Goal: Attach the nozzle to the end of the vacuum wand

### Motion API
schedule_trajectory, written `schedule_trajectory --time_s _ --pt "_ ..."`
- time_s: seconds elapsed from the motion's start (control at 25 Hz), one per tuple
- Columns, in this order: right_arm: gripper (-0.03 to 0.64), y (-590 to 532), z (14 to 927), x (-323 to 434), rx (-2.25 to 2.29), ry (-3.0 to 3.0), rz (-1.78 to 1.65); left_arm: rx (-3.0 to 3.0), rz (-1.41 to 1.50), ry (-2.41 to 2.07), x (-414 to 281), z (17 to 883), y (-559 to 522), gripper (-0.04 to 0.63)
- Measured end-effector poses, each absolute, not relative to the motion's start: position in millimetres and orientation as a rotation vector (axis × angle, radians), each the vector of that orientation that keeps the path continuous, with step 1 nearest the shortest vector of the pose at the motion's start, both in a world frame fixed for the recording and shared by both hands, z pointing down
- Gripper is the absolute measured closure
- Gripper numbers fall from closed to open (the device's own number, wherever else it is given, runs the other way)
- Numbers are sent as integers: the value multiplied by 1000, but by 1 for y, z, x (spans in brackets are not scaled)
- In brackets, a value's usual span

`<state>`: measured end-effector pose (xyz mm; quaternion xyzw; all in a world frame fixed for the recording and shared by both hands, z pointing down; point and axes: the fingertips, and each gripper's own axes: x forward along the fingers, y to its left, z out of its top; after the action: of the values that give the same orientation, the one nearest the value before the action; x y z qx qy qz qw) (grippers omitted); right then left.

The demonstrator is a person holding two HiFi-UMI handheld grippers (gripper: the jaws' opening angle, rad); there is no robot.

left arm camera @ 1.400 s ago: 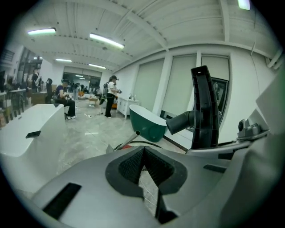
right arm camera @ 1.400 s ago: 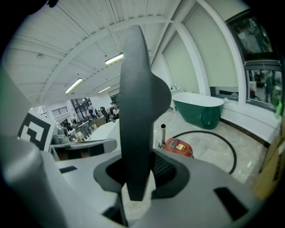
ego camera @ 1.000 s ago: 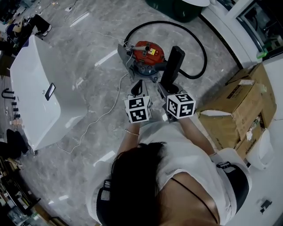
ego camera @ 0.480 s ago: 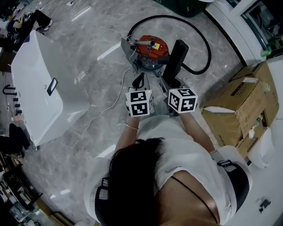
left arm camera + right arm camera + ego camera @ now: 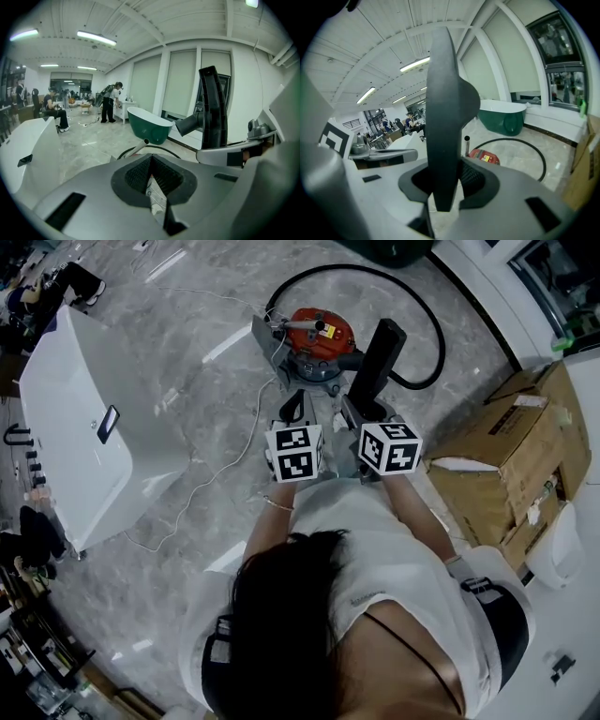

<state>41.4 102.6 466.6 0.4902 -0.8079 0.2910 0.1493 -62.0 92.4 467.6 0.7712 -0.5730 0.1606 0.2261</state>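
**Nozzle in hand, wand not yet met**

Across the last second almost nothing alters. Both grippers keep their places above the red vacuum canister point(image 5: 314, 337), and only the framing drifts a little. The right gripper point(image 5: 443, 180) stays clenched on the black nozzle point(image 5: 378, 354), which stands upright between its pads. The left gripper point(image 5: 151, 164) has its jaws pressed together on nothing. The metal wand point(image 5: 137, 148) rises beside the canister, its open end apart from the nozzle and steadied by neither gripper, so the joining appears still ahead.

Surroundings: the black hose point(image 5: 433, 320) loops behind the canister, and a white cable point(image 5: 225, 474) trails over the marble floor. A white bathtub point(image 5: 84, 418) lies at left and cardboard boxes point(image 5: 502, 460) at right. No object appears to block the path from nozzle to wand end; the loose hose and cable are the likeliest nuisances.
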Motion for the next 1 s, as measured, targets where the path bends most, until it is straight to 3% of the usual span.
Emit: schedule_trajectory --time_s 1.0 --pt "495 30 486 63 1350 -2311 891 2056 531 -1554 -45 497 32 592"
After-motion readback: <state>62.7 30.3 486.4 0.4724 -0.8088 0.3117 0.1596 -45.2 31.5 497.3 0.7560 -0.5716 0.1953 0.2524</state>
